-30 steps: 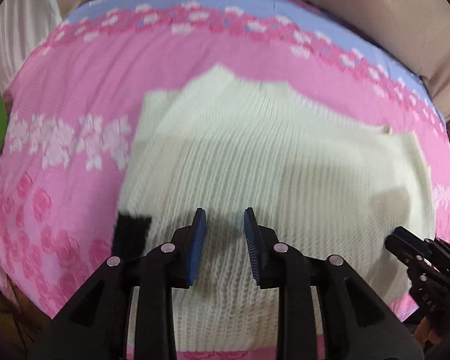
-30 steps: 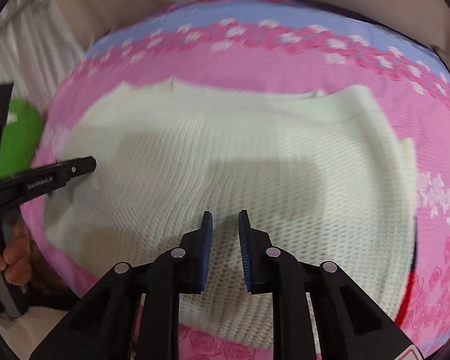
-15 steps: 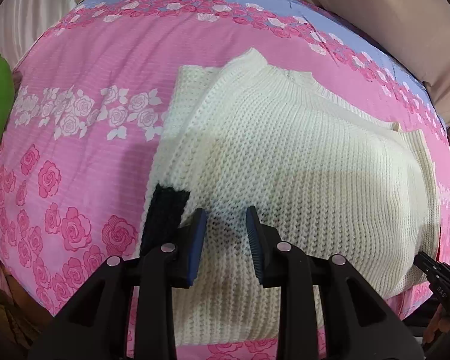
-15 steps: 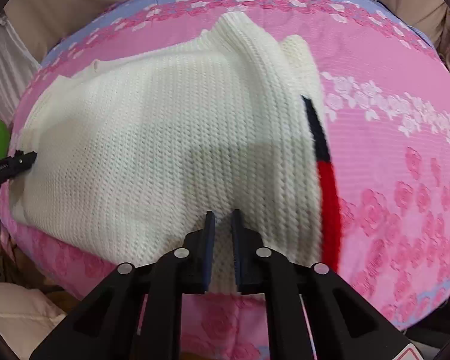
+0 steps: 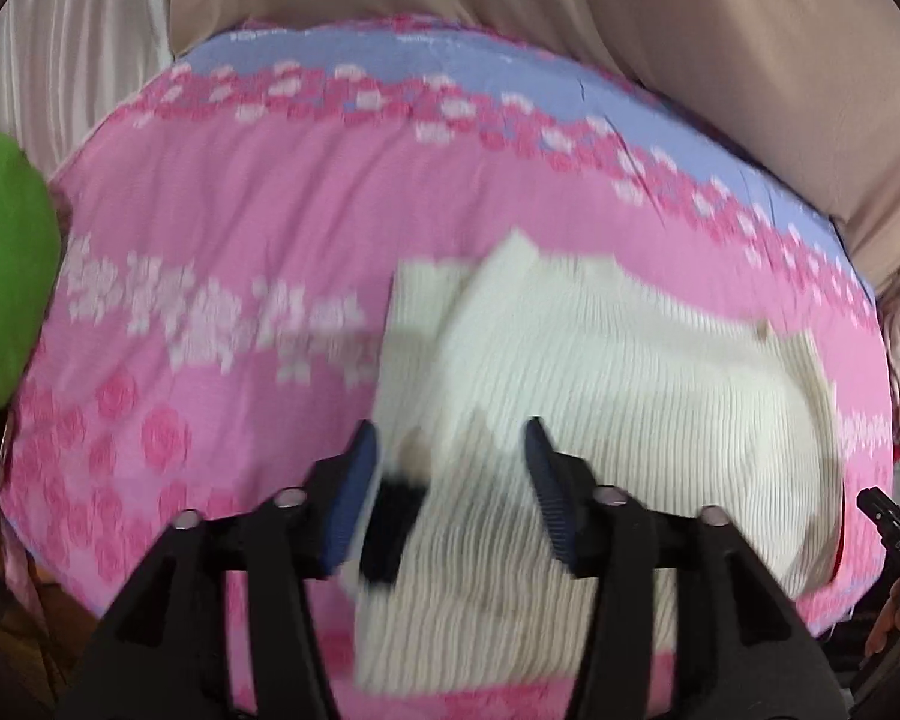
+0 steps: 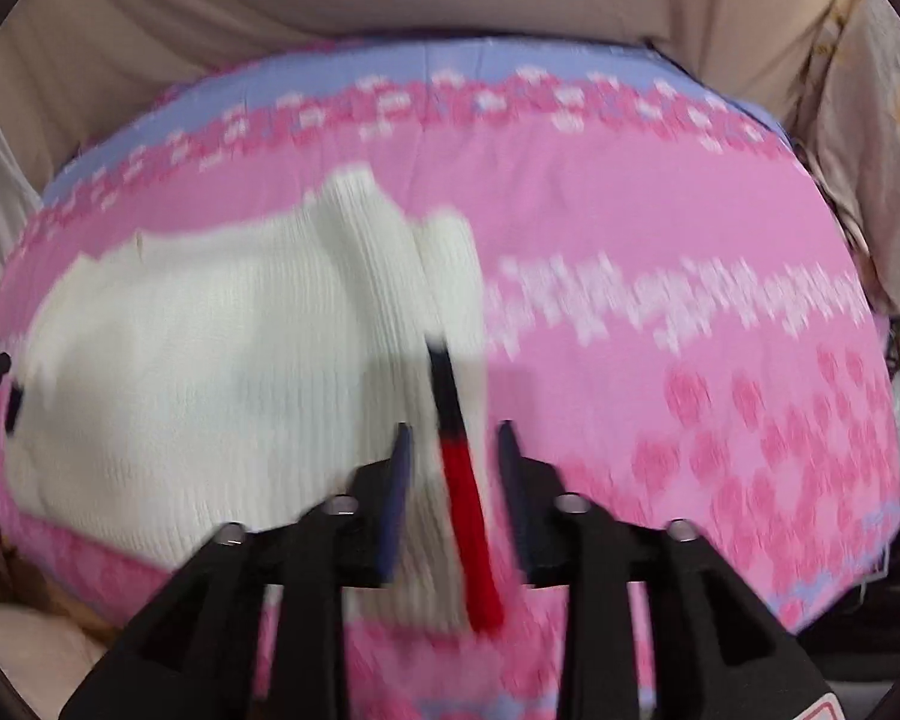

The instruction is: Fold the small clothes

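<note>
- The cream knit sweater (image 5: 600,396) lies folded on the pink floral bedspread (image 5: 222,228), toward its near edge; both views are blurred by motion.
- The left gripper (image 5: 453,468) has its jaws spread wide, holding nothing, poised over the sweater's left edge beside a dark band (image 5: 390,531) of trim.
- The right gripper (image 6: 453,474) is likewise apart and empty, its jaws straddling the black-and-red stripe (image 6: 459,480) on the sweater's right edge.
- Judging by this, the next fold needs both edges pinched together.
- Risk: the knit is thick and layered, so a shallow bite may catch only the top layer and pull the earlier fold apart.
- Risk: if one side lifts before the other, the sweater could skew or slide toward the bedspread's near edge.
- A green object (image 5: 0,300) sits past the left edge, well clear.
</note>
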`<state>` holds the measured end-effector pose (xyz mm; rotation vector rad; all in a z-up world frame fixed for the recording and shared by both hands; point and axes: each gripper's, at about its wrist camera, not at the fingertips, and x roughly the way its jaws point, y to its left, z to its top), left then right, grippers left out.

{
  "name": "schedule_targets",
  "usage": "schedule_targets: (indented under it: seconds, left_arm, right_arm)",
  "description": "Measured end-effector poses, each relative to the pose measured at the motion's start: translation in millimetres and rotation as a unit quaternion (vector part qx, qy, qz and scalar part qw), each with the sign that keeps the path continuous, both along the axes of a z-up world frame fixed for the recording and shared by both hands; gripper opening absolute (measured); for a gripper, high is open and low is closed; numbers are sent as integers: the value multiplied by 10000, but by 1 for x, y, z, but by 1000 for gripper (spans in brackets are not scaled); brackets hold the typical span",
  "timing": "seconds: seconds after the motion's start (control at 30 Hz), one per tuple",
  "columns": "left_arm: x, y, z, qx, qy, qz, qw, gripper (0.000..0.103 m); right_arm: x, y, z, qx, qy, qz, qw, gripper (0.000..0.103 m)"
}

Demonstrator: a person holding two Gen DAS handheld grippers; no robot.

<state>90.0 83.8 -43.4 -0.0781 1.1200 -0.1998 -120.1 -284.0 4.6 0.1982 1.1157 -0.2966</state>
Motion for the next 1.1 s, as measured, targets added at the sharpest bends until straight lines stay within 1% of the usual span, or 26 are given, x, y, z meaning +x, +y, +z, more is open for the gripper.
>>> schedule_targets:
  seconds: [0.07,0.1,0.13,0.17,0.2,0.23,0.27,0.3,0.37,0.43,0.47,0.5,0.57,0.6,0.63,0.67,0.7,0.77,0.8,0.87,0.9,0.93,0.97,1.0,1.03,1.1]
  left_arm:
    - [23,-8,-11,-153,143,26,9998,64]
    - [29,-11,-18,-197,229,22,9995,61]
    - [38,-16,-30,-329,390,-37,9987,56]
    - [43,-19,-38,-347,516,-58,9981,33]
    - [47,-21,-46,-245,656,-14,9975,13]
    - [48,-21,-48,-228,668,37,9975,10]
    - [48,-16,-44,-368,639,114,9972,8]
    - [47,-9,-36,-553,561,182,9967,7]
    - [45,0,-20,-618,349,237,9972,7]
    - [47,6,-13,-545,283,285,9977,7]
    - [50,7,-16,-447,303,325,9980,7]
    - [54,7,-25,-351,392,350,9980,7]
    - [62,5,-45,-243,617,394,9970,7]
    - [64,1,-54,-176,632,402,9970,7]
    - [64,-3,-52,-70,550,386,9977,7]
    - [64,-6,-49,7,536,362,9979,7]
    - [63,-9,-45,9,516,326,9981,8]
    - [63,-11,-40,-77,516,256,9983,11]
    - [63,-12,-41,-20,546,271,9981,13]
    - [57,-9,-38,-50,573,302,9979,18]
    - [51,-4,-33,-143,533,329,9979,28]
    - [40,5,-25,-331,407,372,9979,35]
    - [29,13,-19,-421,291,427,9978,51]
    - [21,18,-15,-438,217,469,9977,60]
    - [9,26,-12,-461,131,495,9976,62]
    - [-6,39,-15,-423,234,567,9972,62]
  right_arm:
    - [36,2,-6,-21,-102,105,9999,53]
    - [53,2,-14,-12,-81,150,9999,53]
    - [68,6,-23,49,-24,153,9999,53]
    - [83,4,-33,212,54,128,9997,53]
    - [93,3,-43,369,121,116,9992,45]
    - [99,2,-50,473,187,112,9986,32]
    - [101,3,-52,515,237,61,9984,8]
    - [99,2,-46,674,99,-46,9977,8]
    - [84,-3,-17,1052,-448,-209,9932,7]
    - [70,-11,10,1056,-820,-354,9904,7]
    - [66,-16,14,1023,-892,-450,9897,6]
    - [64,-23,10,969,-833,-569,9902,6]
    - [71,-41,-27,974,-304,-806,9915,6]
    - [77,-46,-47,1005,-45,-851,9913,6]
    - [79,-48,-61,1112,55,-859,9901,6]
    - [79,-48,-59,1143,-30,-885,9895,7]
    - [80,-46,-49,1153,-90,-899,9892,7]
    - [82,-38,-30,1221,-334,-791,9888,9]
    - [84,-36,-26,1136,-354,-743,9901,10]
    - [87,-29,-19,753,-263,-708,9943,12]
    - [83,-25,-13,572,-295,-721,9953,16]
    - [77,-18,-5,423,-384,-719,9958,19]
    - [70,-15,2,357,-450,-662,9961,27]
    - [63,-7,9,238,-519,-574,9967,35]
    - [57,4,14,90,-533,-470,9974,38]
    - [53,29,20,33,-500,-56,9987,38]
